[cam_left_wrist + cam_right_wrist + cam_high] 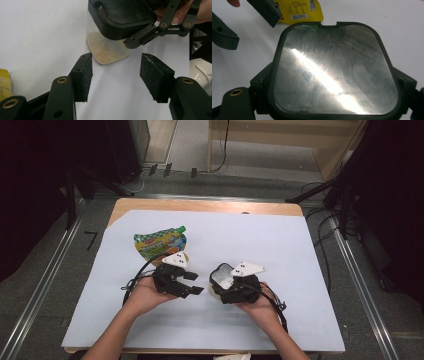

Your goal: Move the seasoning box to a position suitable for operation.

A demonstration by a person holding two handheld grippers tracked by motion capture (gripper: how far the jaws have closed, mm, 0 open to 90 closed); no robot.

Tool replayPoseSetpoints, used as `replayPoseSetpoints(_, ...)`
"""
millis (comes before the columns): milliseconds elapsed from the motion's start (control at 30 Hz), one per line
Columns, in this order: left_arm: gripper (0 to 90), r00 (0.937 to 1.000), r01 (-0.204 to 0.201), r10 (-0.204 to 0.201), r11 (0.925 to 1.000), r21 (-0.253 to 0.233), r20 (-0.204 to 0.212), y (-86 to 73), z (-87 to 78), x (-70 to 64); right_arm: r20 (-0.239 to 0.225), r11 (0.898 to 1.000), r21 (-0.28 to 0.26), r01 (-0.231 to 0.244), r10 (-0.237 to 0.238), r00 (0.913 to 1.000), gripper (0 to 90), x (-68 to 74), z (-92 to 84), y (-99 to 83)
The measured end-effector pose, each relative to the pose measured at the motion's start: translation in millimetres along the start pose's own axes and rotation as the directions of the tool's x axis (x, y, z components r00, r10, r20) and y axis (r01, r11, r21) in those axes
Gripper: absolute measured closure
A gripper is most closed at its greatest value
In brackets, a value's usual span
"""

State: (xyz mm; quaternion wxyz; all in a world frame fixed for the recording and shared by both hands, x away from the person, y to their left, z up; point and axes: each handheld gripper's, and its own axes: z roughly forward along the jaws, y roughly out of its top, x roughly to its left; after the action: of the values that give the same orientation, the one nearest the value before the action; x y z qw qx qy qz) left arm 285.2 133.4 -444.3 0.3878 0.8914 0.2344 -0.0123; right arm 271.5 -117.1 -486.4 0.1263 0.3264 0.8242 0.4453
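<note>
Two black hand-held grippers, as I saw them from my station

I noted that the left gripper and the right gripper were matte black, each topped by a pale three-cornered plate with small dark dots and trailing a black cable; brass-coloured rivets sat in the linkages, the blocky pads were scuffed grey, and the person's forearms were bare of sleeves

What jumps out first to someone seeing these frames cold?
The right hand-held gripper, near the middle of the white sheet, is clamped on a clear container with a black-rimmed lid and pale powder at its bottom. The left hand-held gripper faces it, jaws apart and empty. Behind it lies a yellow-green spouted pouch.
</note>
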Motion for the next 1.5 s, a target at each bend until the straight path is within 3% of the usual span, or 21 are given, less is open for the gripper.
replayPoseSetpoints(100, 44.3, 1.0, -0.001, 0.001, 1.0, 0.004, 0.002, -0.1, 0.6, -0.2, -0.013, 1.0, 0.013, 0.002, -0.002, 0.9999, 15.0, 0.8, 0.6, -1.0)
replayPoseSetpoints(167, 44.2, 1.0, 0.0, 0.0, 1.0, 0.003, 0.003, -0.2, 0.8, -0.2, -0.031, 0.999, 0.024, -0.03, 0.031, 0.9991, 13.7, -0.9, 1.2, -1.1)
replayPoseSetpoints(367, 44.1, 1.0, 0.0, 0.0, 1.0, 0.008, 0.005, -0.3, 3.3, 3.0, -0.048, 0.998, 0.038, -0.056, 0.057, 0.9972, 13.2, -3.6, -5.4, 1.8)
replayPoseSetpoints(633, 43.9, 0.9993, -0.03, 0.03, 0.9992, 0.027, 0.023, 1.4, 6.3, 2.2, -0.066, 0.996, 0.036, -0.083, 0.085, 0.9942, 14.0, -6.6, -28.0, 7.4)
replayPoseSetpoints(733, 43.7, 0.9988, -0.031, 0.03, 0.9993, 0.02, 0.038, 5.7, 7.4, 4.5, -0.071, 0.991, 0.046, -0.122, 0.125, 0.9897, 13.8, -9.6, -44.4, 3.3)
replayPoseSetpoints(867, 43.7, 0.9987, -0.03, 0.029, 0.9994, 0.017, 0.043, 5.9, 8.5, 4.7, -0.06, 0.99, 0.049, -0.134, 0.137, 0.9887, 15.2, -8.9, -56.2, -2.5)
replayPoseSetpoints(1000, 43.7, 0.9986, -0.028, 0.028, 0.9994, 0.018, 0.046, 6.2, 10.0, 4.6, -0.046, 0.993, 0.047, -0.106, 0.109, 0.993, 23.6, -6.4, -68.9, -9.7)
replayPoseSetpoints(1067, 43.7, 0.9986, -0.029, 0.029, 0.9994, 0.021, 0.045, 7.2, 10.9, 4.5, -0.042, 0.994, 0.04, -0.103, 0.105, 0.9936, 34.6, -6.0, -75.8, -15.4)
replayPoseSetpoints(1100, 43.7, 0.9986, -0.029, 0.029, 0.9994, 0.021, 0.045, 7.2, 10.9, 4.5, -0.042, 0.994, 0.04, -0.103, 0.105, 0.9936, 34.6, -6.0, -75.8, -15.4)
replayPoseSetpoints(1133, 43.7, 0.9986, -0.022, 0.021, 0.9996, 0.017, 0.047, 7.3, 12.0, 4.0, -0.054, 0.994, 0.037, -0.105, 0.107, 0.9929, 46.1, -6.5, -79.8, -17.7)
replayPoseSetpoints(1200, 43.6, 0.9988, -0.025, 0.024, 0.9995, 0.021, 0.043, 7.4, 12.0, 3.6, -0.059, 0.994, 0.041, -0.097, 0.099, 0.9933, 57.0, -5.2, -83.4, -19.1)
replayPoseSetpoints(1267, 43.6, 0.9986, -0.03, 0.029, 0.9993, 0.022, 0.044, 7.5, 12.4, 3.6, -0.054, 0.995, 0.058, -0.079, 0.082, 0.9952, 66.2, -2.4, -84.8, -21.5)
replayPoseSetpoints(1300, 43.6, 0.9986, -0.031, 0.03, 0.9993, 0.021, 0.044, 7.6, 12.4, 3.9, -0.054, 0.995, 0.058, -0.079, 0.082, 0.9952, 66.2, -2.4, -84.8, -21.5)
replayPoseSetpoints(1333, 43.6, 0.9985, -0.029, 0.028, 0.9994, 0.02, 0.048, 7.7, 12.3, 4.3, -0.061, 0.996, 0.067, -0.066, 0.07, 0.9957, 77.8, 0.5, -85.5, -25.0)
replayPoseSetpoints(1500, 43.6, 0.9985, -0.023, 0.022, 0.9996, 0.016, 0.05, 7.6, 12.5, 4.9, -0.101, 0.996, 0.07, -0.056, 0.063, 0.9929, 90.0, 5.9, -84.5, -29.5)
